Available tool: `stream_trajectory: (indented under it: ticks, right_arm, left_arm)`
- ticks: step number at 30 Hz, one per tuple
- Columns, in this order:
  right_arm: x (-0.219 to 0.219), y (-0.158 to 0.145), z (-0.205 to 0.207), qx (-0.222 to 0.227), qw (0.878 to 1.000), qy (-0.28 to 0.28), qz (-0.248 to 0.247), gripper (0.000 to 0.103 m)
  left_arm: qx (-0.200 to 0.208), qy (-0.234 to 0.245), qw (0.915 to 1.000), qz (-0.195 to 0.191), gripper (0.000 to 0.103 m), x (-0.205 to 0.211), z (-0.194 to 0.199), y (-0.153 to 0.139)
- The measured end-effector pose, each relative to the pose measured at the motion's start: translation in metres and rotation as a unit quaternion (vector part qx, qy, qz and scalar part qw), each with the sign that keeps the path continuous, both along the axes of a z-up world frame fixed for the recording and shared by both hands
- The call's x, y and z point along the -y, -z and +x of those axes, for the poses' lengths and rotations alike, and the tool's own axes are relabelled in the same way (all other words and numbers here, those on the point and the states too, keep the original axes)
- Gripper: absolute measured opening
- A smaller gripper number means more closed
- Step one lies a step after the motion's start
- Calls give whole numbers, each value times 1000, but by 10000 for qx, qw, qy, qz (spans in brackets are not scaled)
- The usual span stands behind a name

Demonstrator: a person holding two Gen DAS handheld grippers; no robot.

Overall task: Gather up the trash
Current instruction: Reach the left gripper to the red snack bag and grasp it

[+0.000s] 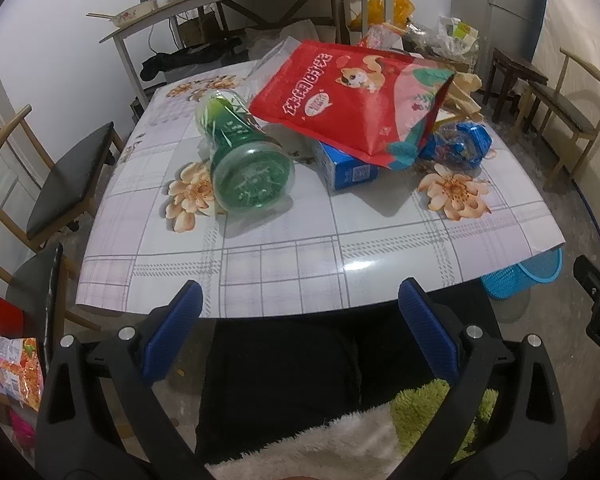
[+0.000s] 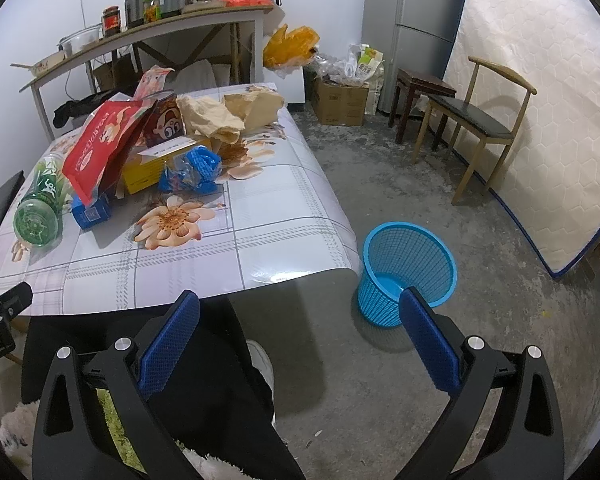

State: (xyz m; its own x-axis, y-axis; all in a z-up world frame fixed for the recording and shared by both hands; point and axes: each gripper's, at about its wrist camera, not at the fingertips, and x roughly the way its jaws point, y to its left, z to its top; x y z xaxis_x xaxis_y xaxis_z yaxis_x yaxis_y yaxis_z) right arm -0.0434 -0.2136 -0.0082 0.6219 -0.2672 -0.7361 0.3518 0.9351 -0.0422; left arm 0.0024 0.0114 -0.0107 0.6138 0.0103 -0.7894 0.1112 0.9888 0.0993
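Observation:
Trash lies on the flowered table (image 1: 284,264) (image 2: 260,216): a green plastic bottle (image 1: 240,160) (image 2: 40,204) on its side, a red snack bag (image 1: 352,96) (image 2: 100,144) leaning over a blue box (image 1: 346,168) (image 2: 90,212), a yellow box (image 2: 156,164), a blue crumpled wrapper (image 1: 460,142) (image 2: 192,172) and brown paper (image 2: 220,116). A blue mesh waste basket (image 2: 408,268) (image 1: 520,276) stands on the floor right of the table. My left gripper (image 1: 300,320) is open and empty before the table's near edge. My right gripper (image 2: 300,328) is open and empty, above the floor near the basket.
Chairs stand left of the table (image 1: 68,176) and by the right wall (image 2: 476,120). A shelf table (image 2: 148,32) with jars and a cooker is behind. A mattress (image 2: 540,100) leans on the right wall. Boxes and bags (image 2: 340,92) sit by the fridge.

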Motion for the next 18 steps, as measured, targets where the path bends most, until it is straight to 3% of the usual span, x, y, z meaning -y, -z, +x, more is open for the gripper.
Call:
stream_trajectory:
  ticks: [5,12,15,18]
  right_arm:
    - [-6,-8,11,24,9997,-187,175,97]
    - [-19,-30,33,88,9985,-435,-324,97]
    - [-17,-39,36,379,9969,-672,-132,97]
    - [-14,-44,41,626,9948,-783,168,97]
  left_arm:
    - [179,-152,9997,-53,94,-14,6,-8]
    - [408,-396,9978,-350,94,-49,22,-20]
    - [554,-266,9968,-515,94,-57,30,-25]
    - [770,238,9930,-864,94,-60,37,-32]
